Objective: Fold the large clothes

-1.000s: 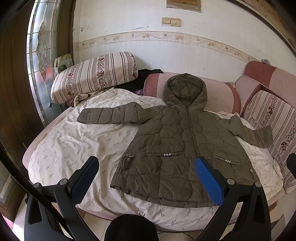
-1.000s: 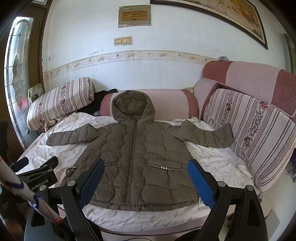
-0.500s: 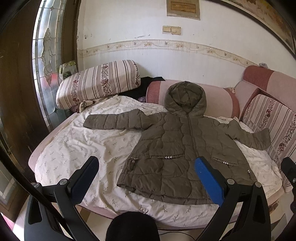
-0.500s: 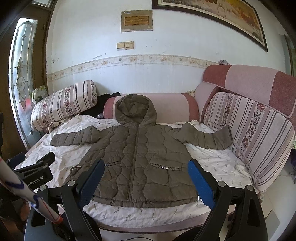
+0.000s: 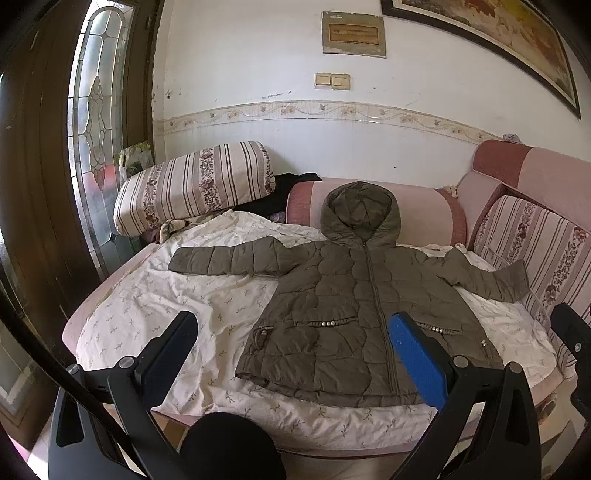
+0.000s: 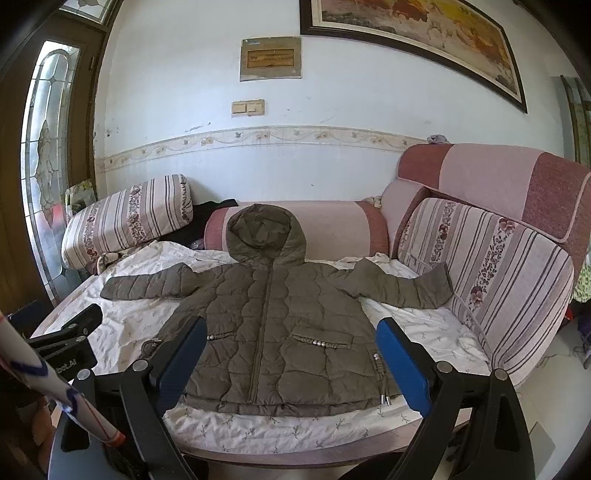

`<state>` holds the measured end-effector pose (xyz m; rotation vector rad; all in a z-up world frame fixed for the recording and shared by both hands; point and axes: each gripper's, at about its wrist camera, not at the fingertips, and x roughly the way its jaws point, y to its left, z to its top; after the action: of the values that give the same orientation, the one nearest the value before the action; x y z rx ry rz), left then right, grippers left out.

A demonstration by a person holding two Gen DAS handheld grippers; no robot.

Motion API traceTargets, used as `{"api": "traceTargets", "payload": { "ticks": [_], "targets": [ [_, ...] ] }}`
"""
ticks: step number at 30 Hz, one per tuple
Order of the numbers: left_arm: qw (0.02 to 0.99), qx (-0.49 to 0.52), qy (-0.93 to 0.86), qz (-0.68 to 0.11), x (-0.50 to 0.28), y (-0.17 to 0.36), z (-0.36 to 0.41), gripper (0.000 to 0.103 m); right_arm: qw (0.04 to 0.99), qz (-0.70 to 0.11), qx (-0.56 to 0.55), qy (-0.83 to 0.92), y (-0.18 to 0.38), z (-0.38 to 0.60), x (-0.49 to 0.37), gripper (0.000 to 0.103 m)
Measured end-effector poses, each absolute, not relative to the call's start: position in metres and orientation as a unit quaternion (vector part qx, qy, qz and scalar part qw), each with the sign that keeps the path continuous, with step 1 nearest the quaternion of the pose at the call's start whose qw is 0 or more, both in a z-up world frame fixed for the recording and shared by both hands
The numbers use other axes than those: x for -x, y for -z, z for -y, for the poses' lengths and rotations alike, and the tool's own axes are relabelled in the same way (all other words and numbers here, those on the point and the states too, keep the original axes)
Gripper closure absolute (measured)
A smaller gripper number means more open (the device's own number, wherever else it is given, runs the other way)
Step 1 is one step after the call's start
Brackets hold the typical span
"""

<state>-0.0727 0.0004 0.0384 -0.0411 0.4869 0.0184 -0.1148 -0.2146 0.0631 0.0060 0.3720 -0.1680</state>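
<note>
A white floral sheet [image 5: 155, 295] covers the sofa bed; the olive hooded puffer jacket [image 6: 269, 332] lies spread flat on it, front up and zipped.
Both views now sit farther back from the jacket than a second ago: folding has not begun. Left tongs [image 5: 291, 343] and right tongs [image 6: 291, 350] gape, empty. Striped cushions [image 6: 480, 273] flank the jacket; a framed painting [image 6: 424, 33] hangs above.

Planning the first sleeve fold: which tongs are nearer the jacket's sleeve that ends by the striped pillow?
Left. The left tongs hang open off the bed's near edge on that sleeve side; the right tongs, also open, face the jacket's middle, farther over.
</note>
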Motion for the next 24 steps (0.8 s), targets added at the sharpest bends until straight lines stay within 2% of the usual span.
{"api": "traceTargets", "payload": {
  "ticks": [4,10,19,24],
  "targets": [
    [0.970,0.050,-0.002,-0.239,0.069,-0.038,-0.004,0.000,0.975,-0.203,0.000,0.094,-0.063,0.212,0.107,0.007],
    [0.963,0.029,-0.001,-0.268,0.030,-0.031,0.000,0.000,0.960,-0.258,-0.025,0.101,-0.043,0.227,0.068,0.007],
    [0.931,-0.008,-0.026,-0.364,-0.069,0.028,0.012,0.000,0.933,-0.323,-0.116,0.112,0.025,0.292,-0.026,0.007],
    [0.920,0.006,-0.010,-0.392,-0.133,0.060,0.033,0.000,0.914,-0.354,-0.151,0.129,0.055,0.335,-0.063,0.011]
  ]
}}
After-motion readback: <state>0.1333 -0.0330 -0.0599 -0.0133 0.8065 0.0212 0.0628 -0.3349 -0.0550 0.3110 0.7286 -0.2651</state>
